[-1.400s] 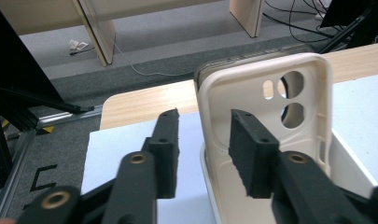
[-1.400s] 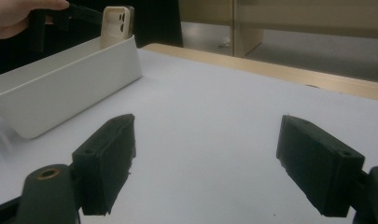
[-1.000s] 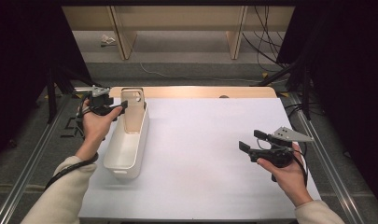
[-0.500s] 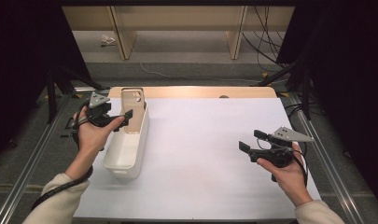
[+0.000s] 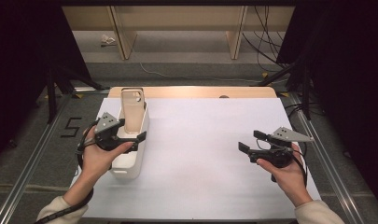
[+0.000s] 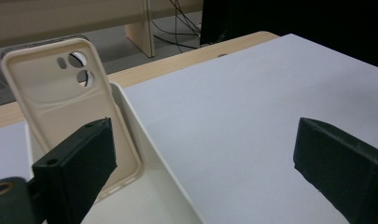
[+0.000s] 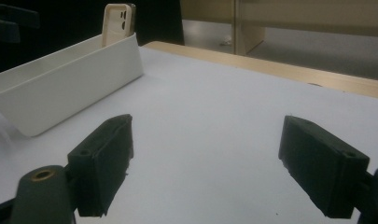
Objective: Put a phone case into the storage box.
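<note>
- change noted: the left gripper (image 5: 130,138) has been drawn back from the far end of the white bin (image 5: 130,161) toward its middle since one second ago, and is now held over the bin's left rim and interior.
- no change is seen in the right gripper (image 5: 251,142); it is held at the same spot over the right part of the counter (image 5: 200,154) as before.
- the bin and the phone case (image 5: 132,109) have stayed in place across the frames.
- left gripper fingers (image 6: 77,175): spread wide, with nothing between them. one finger is seen in front of the phone case in the left gripper view; contact cannot be confirmed.
- right gripper fingers (image 7: 102,163): spread wide and empty, held just above the bare white counter surface, touching nothing.
- phone case: a cream case, stood upright and tilted back against the far end wall of the bin, camera cut-outs at the top. it rises above the bin's rim.
- bin: a long, narrow white tray laid along the left side of the counter, its long axis running away from the person. its near end is close to the front edge of the white surface.
- open room: the middle and right of the counter are bare between the bin and the right gripper, which are well apart.
- a wooden strip (image 5: 191,92) is exposed along the counter's far edge; metal rails (image 5: 30,172) run along both sides.
</note>
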{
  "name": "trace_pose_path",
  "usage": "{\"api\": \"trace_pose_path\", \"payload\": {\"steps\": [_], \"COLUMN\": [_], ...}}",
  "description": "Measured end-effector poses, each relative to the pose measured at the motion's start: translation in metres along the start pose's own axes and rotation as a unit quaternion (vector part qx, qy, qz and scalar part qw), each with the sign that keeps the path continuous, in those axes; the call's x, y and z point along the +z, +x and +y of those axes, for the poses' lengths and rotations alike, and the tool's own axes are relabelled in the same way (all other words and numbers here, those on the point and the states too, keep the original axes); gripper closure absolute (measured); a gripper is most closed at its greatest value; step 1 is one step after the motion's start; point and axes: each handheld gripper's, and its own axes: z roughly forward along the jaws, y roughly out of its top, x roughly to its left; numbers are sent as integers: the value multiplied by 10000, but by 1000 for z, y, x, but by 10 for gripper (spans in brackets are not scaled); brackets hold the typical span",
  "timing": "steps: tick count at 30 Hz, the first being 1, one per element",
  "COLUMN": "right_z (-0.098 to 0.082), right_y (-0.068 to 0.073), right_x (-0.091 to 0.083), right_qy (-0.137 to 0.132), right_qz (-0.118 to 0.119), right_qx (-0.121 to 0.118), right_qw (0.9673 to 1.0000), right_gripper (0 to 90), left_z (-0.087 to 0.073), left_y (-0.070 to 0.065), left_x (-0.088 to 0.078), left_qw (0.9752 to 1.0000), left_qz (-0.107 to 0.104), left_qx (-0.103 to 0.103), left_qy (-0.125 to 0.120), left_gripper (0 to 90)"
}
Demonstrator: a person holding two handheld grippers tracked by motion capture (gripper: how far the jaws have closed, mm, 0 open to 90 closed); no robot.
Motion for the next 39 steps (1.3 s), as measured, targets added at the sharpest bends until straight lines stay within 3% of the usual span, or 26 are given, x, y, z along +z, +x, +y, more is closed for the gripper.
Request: {"api": "trace_pose_path", "payload": {"steps": [10, 22, 29, 39], "right_z": [0, -1, -1, -2], "right_y": [1, 1, 1, 2], "right_x": [0, 1, 2, 3], "right_qy": [16, 26, 27, 70], "right_qz": [22, 43, 46, 54], "right_qx": [-22, -40, -66, -107], "right_qw": [10000, 10000, 10000, 9999], "right_gripper": [186, 187, 187, 186], "left_z": [-18, -40, -51, -56], "left_y": [-17, -32, -33, -34], "left_x": [-5, -15, -21, -20], "left_qw": [9995, 9982, 9980, 9977], "left_qz": [-220, -310, -298, -265], "left_qx": [231, 513, 553, 628], "left_qy": [-19, -63, -50, 13], "left_gripper": [56, 64, 76, 83]}}
